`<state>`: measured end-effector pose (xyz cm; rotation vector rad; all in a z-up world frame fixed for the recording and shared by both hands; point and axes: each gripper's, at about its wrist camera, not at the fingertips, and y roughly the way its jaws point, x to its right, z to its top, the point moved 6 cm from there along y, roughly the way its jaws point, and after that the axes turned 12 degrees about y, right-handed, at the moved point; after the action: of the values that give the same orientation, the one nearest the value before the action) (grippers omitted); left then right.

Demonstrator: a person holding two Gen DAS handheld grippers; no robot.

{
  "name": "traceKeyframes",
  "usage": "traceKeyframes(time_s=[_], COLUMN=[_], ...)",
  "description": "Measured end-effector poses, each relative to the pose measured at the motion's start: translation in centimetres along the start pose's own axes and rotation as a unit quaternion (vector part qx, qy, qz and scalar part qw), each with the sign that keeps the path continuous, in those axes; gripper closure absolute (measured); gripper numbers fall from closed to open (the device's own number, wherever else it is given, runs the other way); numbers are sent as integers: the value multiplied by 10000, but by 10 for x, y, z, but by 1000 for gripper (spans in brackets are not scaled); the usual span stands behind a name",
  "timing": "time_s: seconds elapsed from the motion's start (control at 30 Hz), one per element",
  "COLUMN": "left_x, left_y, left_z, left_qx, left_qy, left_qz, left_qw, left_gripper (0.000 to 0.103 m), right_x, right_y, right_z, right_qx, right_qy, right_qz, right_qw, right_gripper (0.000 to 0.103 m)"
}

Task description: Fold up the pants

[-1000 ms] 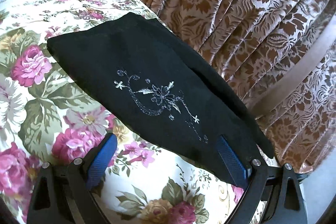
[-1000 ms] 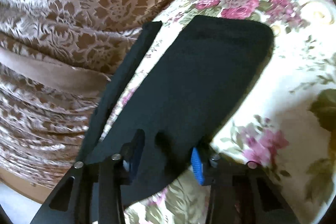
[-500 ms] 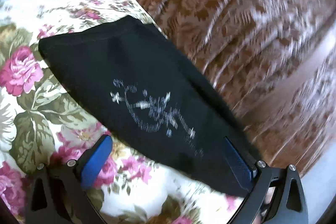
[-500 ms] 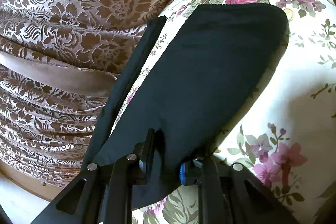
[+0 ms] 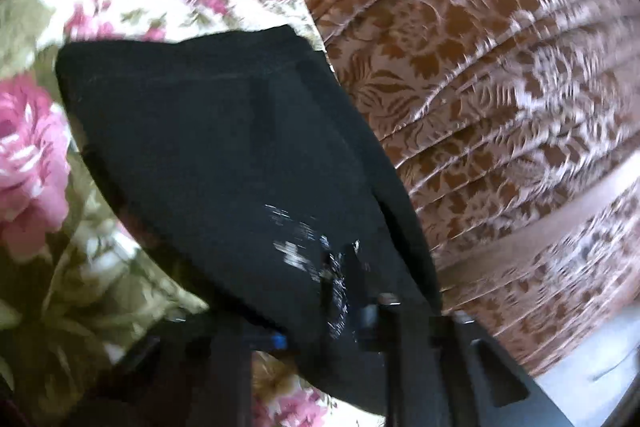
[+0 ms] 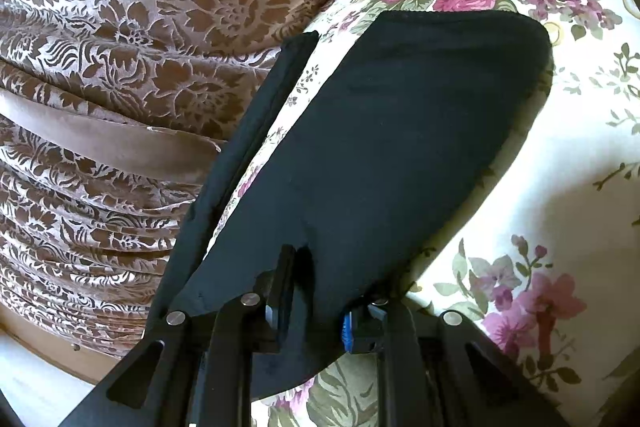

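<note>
Right wrist view: both tools pinch the black pants (image 6: 400, 155) at the bed's (image 6: 560, 167) curtain-side edge.
The left tool (image 5: 344, 291) and right tool (image 6: 316, 291) each bite little cloth; uneven pulling could slip a corner or skew the fold.

brown curtain (image 6: 132, 39) crowds the left edge, black strip (image 6: 256, 131) touching it; pants (image 6: 400, 147) cover the middle; floral sheet (image 6: 560, 167) lies bare on the right.
</note>
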<state>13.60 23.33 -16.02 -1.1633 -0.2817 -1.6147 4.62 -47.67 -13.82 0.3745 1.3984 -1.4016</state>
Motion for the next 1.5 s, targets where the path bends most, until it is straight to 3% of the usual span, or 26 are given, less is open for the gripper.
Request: traceKeyframes(time_s=[0.17, 0.4, 0.67, 0.83, 1.03, 1.2, 1.43, 1.5], left_x=[9, 15, 38, 38, 32, 42, 13, 9], left_y=[3, -9, -58, -85, -114, -149, -132, -131], left_z=[0, 2, 8, -4, -30, -44, -65, -63], left_qx=[74, 224, 423, 354, 224, 189, -276, -263], left_qy=[375, 447, 900, 957, 996, 1429, 1520, 1470], left_qz=[-93, -100, -342, -305, -39, 208, 804, 877], left_qw=[9992, 9987, 9945, 9943, 9948, 9893, 9847, 9849], left_gripper=[95, 97, 97, 97, 97, 97, 95, 82], right_x=[-3, -4, -29, -27, -11, 2, 30, 28], right_y=[5, -2, -39, -63, -81, -97, -82, -82], right_z=[-1, 1, 0, 2, -5, -9, -19, -18], right_qx=[58, 287, 605, 576, 488, 444, 319, 345], right_qy=[-150, -170, -662, -661, -823, -763, -822, -917], right_qz=[-149, -66, 3, 98, -127, -133, -617, -630], right_qw=[9998, 9994, 9960, 9961, 9953, 9960, 9942, 9932], right_gripper=[90, 95, 96, 96, 96, 96, 95, 94])
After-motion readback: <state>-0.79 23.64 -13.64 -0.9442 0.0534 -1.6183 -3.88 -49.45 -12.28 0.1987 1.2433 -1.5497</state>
